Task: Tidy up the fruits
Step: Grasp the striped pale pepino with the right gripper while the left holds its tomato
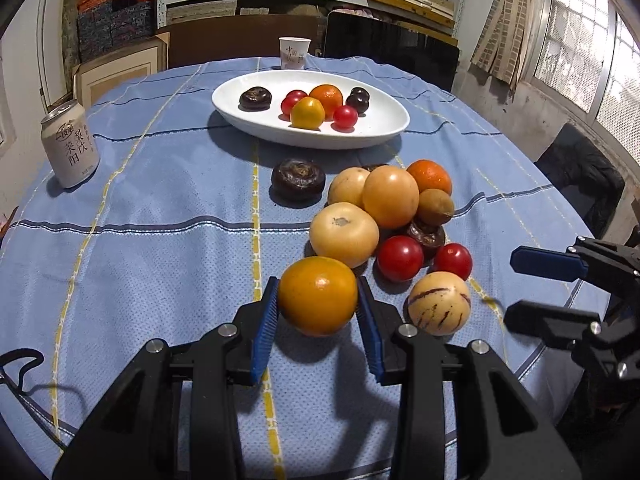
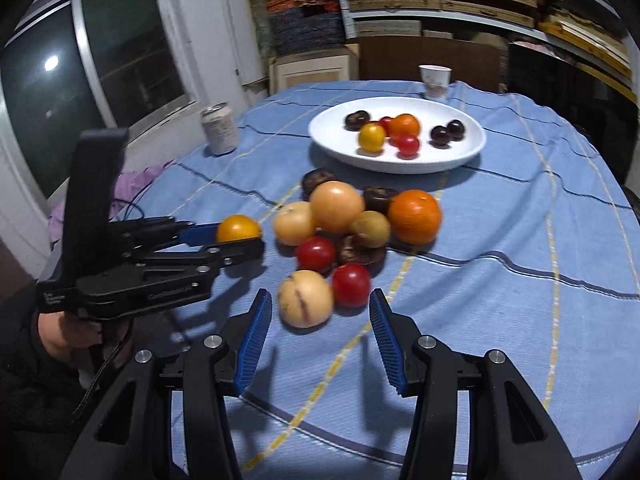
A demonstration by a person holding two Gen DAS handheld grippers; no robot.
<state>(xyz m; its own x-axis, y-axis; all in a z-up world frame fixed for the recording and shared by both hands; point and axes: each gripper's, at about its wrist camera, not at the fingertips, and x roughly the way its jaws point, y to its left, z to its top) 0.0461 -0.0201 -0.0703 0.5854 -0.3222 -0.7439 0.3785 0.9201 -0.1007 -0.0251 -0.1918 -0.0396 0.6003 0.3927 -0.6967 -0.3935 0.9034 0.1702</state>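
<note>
The left gripper [image 1: 317, 300] clamps a yellow-orange fruit [image 1: 318, 295] at the near end of the fruit pile [image 1: 390, 220] mid-table. The right gripper [image 2: 320, 312] hangs wide open, holding nothing, just before a striped pale fruit [image 2: 306, 298]. The white plate [image 1: 384, 128] sits toward the table's far edge.

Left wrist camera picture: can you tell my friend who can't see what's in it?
The left claw is closed around a yellow-orange fruit on a blue striped tablecloth. Behind it sits a pile of fruit, then a white dish already holding several. A drink can stands to the left, and the open right claw shows at the right edge.
</note>
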